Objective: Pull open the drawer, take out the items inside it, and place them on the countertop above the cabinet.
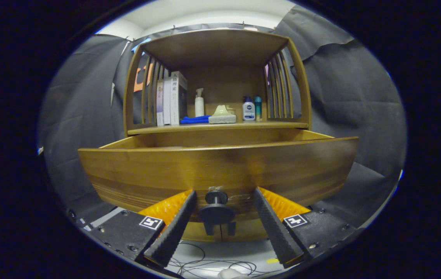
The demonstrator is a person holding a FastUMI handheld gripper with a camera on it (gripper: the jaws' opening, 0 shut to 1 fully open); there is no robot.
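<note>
I see dim booth light coming from overhead, beyond the hand-held gripper [220, 195]. Strong fisheye bowing curves the drawer front [220, 166]. Soft glare sits above the knob [216, 198]; focus is sharp throughout.

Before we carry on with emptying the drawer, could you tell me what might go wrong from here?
1. The tongs stand open on either side of the drawer knob, not gripping it; a further pull may slip off.
2. The drawer already juts well out from under the countertop; pulling more could tip or drop it.
3. The countertop holds books, bottles and a blue cloth, so placing items could knock them over.
</note>
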